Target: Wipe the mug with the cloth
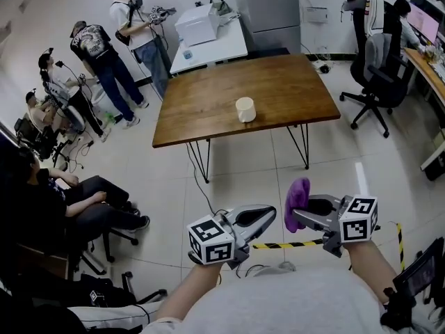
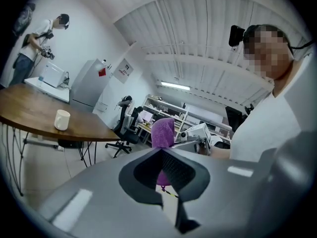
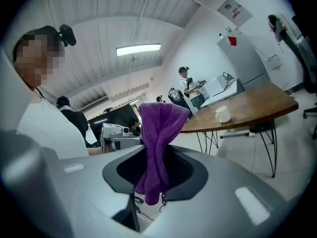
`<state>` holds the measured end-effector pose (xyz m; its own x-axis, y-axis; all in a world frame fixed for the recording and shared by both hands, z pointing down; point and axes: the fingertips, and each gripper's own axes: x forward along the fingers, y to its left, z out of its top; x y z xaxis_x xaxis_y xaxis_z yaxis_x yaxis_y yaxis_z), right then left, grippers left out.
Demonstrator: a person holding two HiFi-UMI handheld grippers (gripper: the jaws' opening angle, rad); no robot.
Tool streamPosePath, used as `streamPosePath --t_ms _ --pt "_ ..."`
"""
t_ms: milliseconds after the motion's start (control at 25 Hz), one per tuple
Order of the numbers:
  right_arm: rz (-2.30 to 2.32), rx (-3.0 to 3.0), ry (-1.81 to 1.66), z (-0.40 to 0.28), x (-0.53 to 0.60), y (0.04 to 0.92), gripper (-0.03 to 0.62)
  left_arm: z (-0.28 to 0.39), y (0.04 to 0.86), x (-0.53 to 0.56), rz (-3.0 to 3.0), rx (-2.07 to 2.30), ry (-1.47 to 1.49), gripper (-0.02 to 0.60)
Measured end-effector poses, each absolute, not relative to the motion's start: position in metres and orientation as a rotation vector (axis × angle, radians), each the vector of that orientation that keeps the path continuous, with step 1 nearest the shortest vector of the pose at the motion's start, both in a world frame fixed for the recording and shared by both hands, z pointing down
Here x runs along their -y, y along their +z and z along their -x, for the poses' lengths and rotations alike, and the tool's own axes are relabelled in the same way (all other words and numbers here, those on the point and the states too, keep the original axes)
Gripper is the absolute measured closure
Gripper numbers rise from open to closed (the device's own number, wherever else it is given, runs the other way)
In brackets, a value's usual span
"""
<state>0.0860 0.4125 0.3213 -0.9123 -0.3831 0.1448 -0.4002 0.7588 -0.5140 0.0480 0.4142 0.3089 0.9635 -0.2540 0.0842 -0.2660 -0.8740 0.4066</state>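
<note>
A white mug [image 1: 245, 109] stands upright near the middle of a brown wooden table [image 1: 208, 103], well ahead of both grippers. My left gripper [image 1: 270, 214] is held level over the floor, jaws shut with nothing between them. It points right, toward my right gripper [image 1: 295, 218], which points left and is shut on a purple cloth [image 1: 297, 195]. In the right gripper view the cloth [image 3: 157, 133] stands up out of the closed jaws and hangs below them, with the mug [image 3: 223, 114] far off. From the left gripper view, mug [image 2: 62, 119] and cloth [image 2: 163, 129] both show.
Several people sit and stand at the left [image 1: 97, 54]. A white table with a printer [image 1: 198, 23] is behind the wooden one. Office chairs [image 1: 375, 68] and a desk are at the right. Yellow-black tape [image 1: 288, 244] marks the floor below the grippers.
</note>
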Motion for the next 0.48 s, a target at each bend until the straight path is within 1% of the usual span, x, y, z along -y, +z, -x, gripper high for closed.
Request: streamPosePath --t_ms 200,480 --pt "-0.627 2.914 0.852 -0.055 -0.417 0.301 0.488 -0.015 0.286 -0.416 -2.696 0.401 0.027 0.581" --pt "-0.592 2.916 0.845 -0.064 -0.427 0.323 0.488 -0.031 0.308 -0.430 -2.718 0.425 0.036 0.581"
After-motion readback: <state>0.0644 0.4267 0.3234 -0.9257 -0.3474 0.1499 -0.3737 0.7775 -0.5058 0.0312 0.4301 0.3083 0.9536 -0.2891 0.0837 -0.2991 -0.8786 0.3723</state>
